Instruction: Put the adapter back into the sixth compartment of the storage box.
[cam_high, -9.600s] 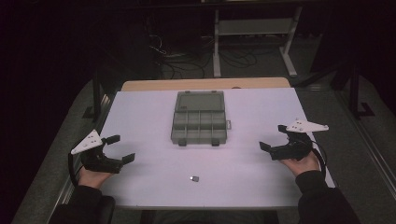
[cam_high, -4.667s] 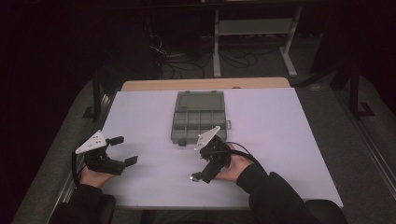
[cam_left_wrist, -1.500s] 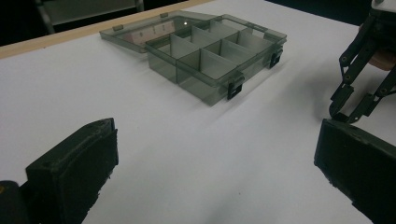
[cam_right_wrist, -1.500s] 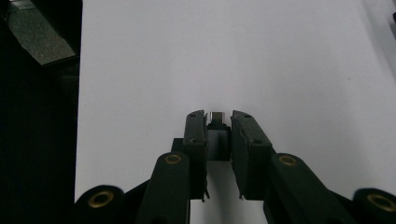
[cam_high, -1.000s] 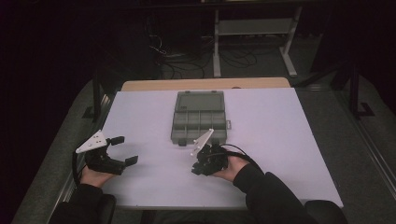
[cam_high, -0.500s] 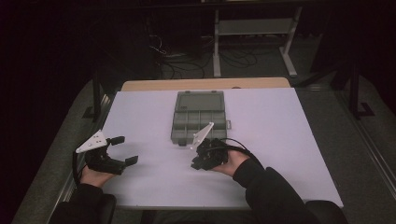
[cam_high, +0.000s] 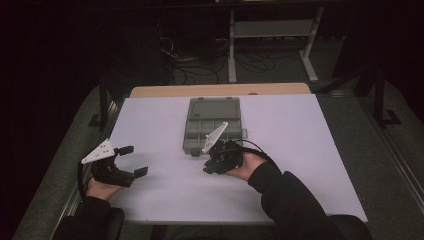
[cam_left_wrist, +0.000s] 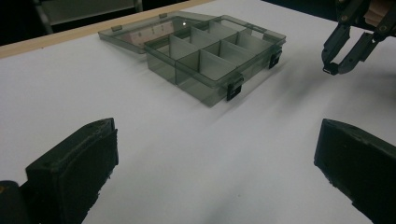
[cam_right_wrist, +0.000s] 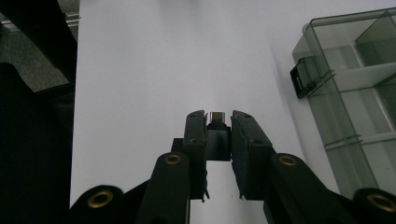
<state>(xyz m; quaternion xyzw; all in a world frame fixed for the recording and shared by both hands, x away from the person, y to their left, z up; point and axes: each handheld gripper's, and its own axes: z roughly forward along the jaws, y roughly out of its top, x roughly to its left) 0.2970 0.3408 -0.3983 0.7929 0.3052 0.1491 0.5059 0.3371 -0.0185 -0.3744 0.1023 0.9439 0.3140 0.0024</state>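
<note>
— Surface and room?
— White table top (cam_high: 300, 150) with a wooden strip along its far edge, dark room all around, cables and a metal stand (cam_high: 272, 37) on the floor beyond.

— And on the table?
— Smoky translucent compartment box (cam_high: 212, 125) at centre, toward the far side, lid folded open away from the near edge, dividers inside, black latches on the near wall.

— Right side?
— Right gripper (cam_high: 211, 167) just beside the box's near edge, angled left, held off the white surface. Pressed together on a small black adapter (cam_right_wrist: 217, 135) with a metal plug tip, pinched between both jaws.

— Left side?
— Left gripper (cam_high: 132, 160) near the table's left edge, well apart from the box, resting in the hand (cam_high: 102, 189). Spread wide, nothing between the jaws.
</note>
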